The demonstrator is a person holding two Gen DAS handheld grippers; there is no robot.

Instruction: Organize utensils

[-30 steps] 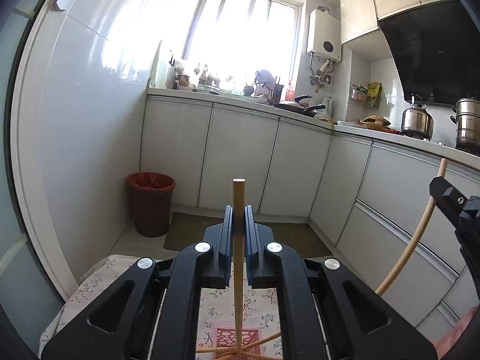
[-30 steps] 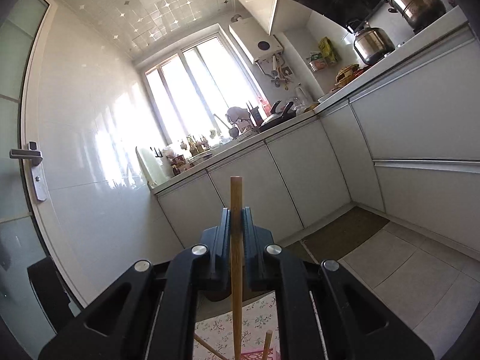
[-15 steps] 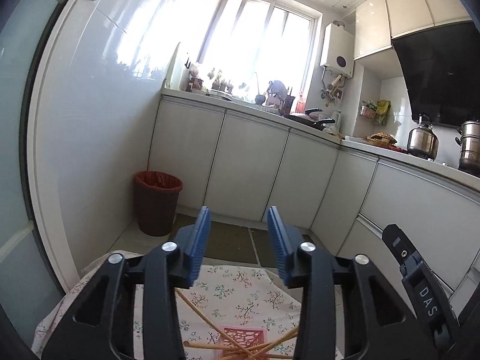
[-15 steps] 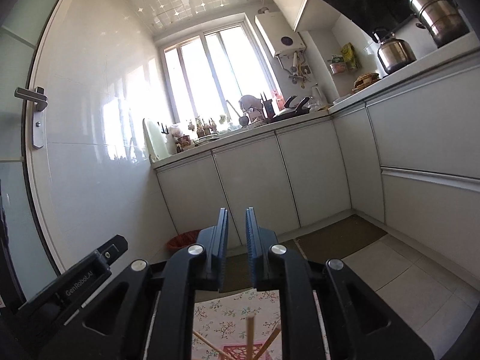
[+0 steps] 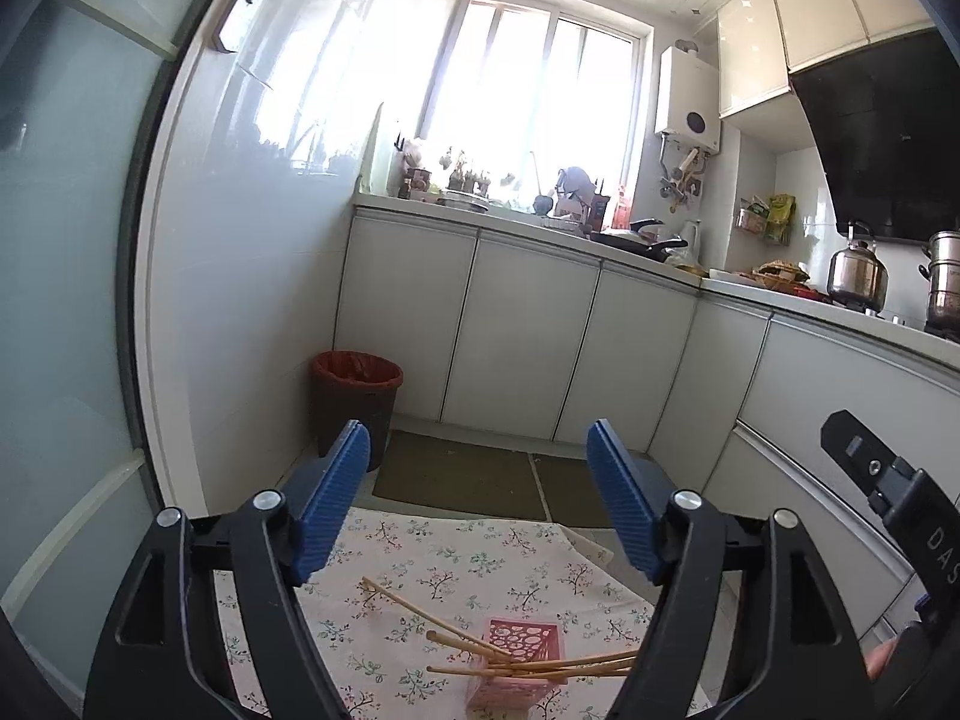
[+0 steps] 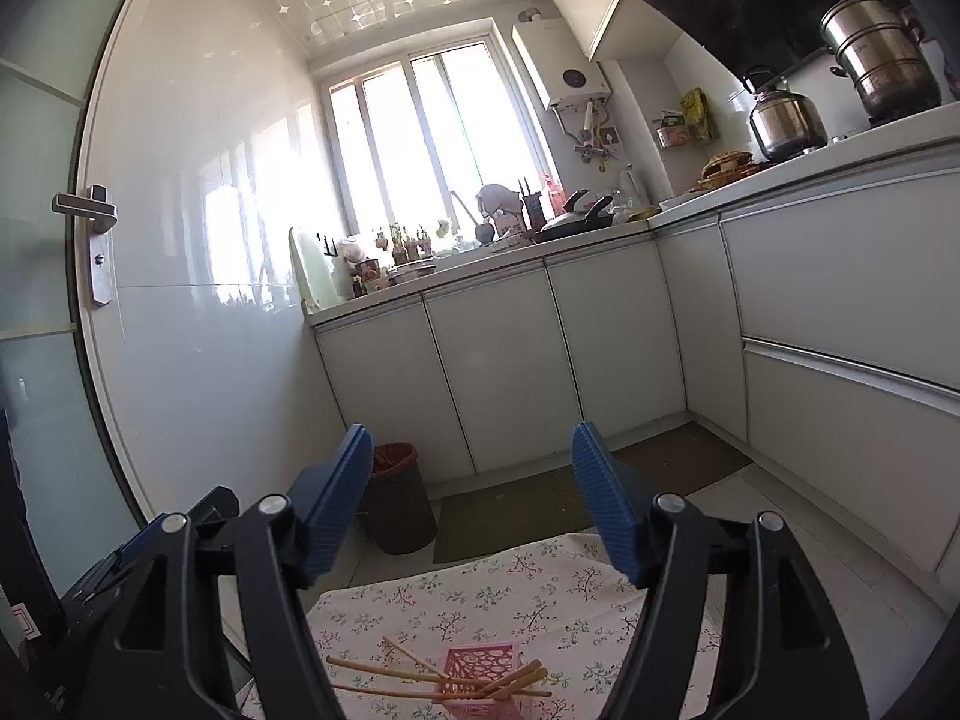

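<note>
Both grippers are held up over a small table, and both have just been opening. The left gripper has its blue pads spread wide with nothing between them. The right gripper is the same: jaws parted, pads bare, no chopstick in the gap.

Below them, on a flowered tablecloth, stands a small pink openwork holder. Several wooden chopsticks sit in it, their far ends fanned out low and nearly level across the cloth, some to one side and some to the other. From the right wrist view the holder shows the same loose spread of sticks crossing over its rim. In the left wrist view the black body of the right gripper shows at the right edge, beside the table, and a fingertip peeks in below it.

Past the table edge a dark mat lies on the tiled floor. A brown bin with a red liner stands in the corner against the white cabinets. On the counter to the right sit a steel kettle and a steel pot, under a black hood. At the far end a bright window glows over a cluttered sill, and a white water heater hangs on the wall beside it.
</note>
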